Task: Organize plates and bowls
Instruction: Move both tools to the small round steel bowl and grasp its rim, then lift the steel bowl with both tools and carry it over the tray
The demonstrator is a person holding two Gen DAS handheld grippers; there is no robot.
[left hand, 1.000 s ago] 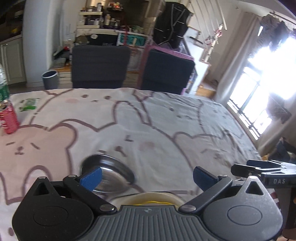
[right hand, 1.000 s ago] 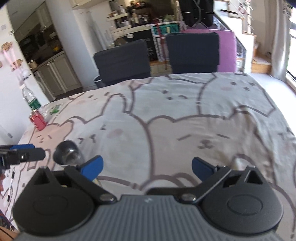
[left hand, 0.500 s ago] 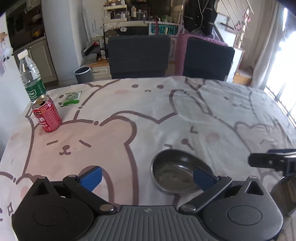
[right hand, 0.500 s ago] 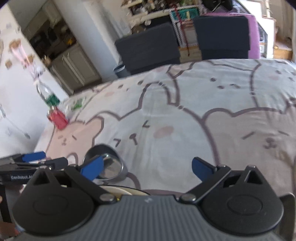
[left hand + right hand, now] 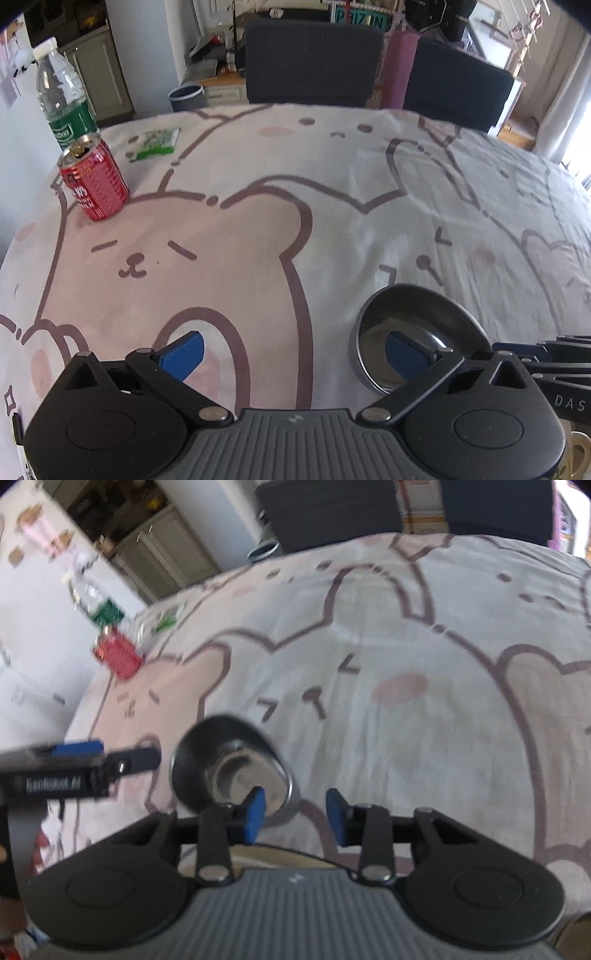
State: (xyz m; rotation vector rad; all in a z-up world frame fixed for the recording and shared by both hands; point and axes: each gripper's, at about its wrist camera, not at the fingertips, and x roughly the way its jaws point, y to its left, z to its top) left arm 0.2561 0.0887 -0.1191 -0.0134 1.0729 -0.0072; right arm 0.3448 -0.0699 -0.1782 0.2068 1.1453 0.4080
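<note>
A steel bowl (image 5: 417, 325) sits upright on the bear-print tablecloth (image 5: 295, 221). My left gripper (image 5: 295, 354) hovers just left of it, open wide, and its right pad (image 5: 408, 354) overlaps the bowl's inside. Nothing is between its fingers. In the right wrist view the steel bowl (image 5: 229, 771) lies just ahead of my right gripper (image 5: 295, 818), whose jaws are closing. Its left pad (image 5: 255, 814) is over the bowl's near side and the right pad is outside, with the rim between them, untouched. A cream dish (image 5: 266, 853) shows under the right gripper.
A red can (image 5: 94, 184), a water bottle (image 5: 64, 99) and a green packet (image 5: 157, 142) stand at the table's far left. Two dark chairs (image 5: 314, 62) stand behind the far edge. A cream dish (image 5: 576, 454) peeks in at the bottom right.
Both grippers moved left and tipped down toward the table. The steel bowl now sits close in front of the right gripper, whose jaws have narrowed from wide open. The left jaws stayed wide.
</note>
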